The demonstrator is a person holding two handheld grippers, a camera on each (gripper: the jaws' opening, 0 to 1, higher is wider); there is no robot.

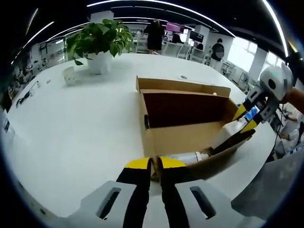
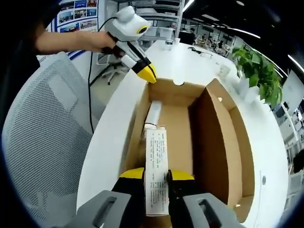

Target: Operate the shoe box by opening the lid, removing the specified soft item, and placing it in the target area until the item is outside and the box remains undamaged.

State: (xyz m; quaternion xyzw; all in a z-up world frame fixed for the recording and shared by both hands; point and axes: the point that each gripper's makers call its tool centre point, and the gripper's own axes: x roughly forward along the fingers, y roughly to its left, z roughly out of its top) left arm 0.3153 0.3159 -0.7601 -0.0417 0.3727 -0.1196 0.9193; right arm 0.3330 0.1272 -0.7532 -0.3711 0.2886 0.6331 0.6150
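shoe box (image 2: 209, 137) open on white table (image 1: 76, 128), lid up. soft white packet (image 2: 155, 166) inside, along box floor. right gripper (image 2: 156, 176) pinching packet's near end. left gripper (image 1: 155, 164) pressed together at box's end wall. risk: jerky pull drags box or tears cardboard; packet may slip.

White table (image 1: 71, 128), potted plant (image 1: 99, 40), mesh chair (image 2: 42, 137), ceiling striplights.
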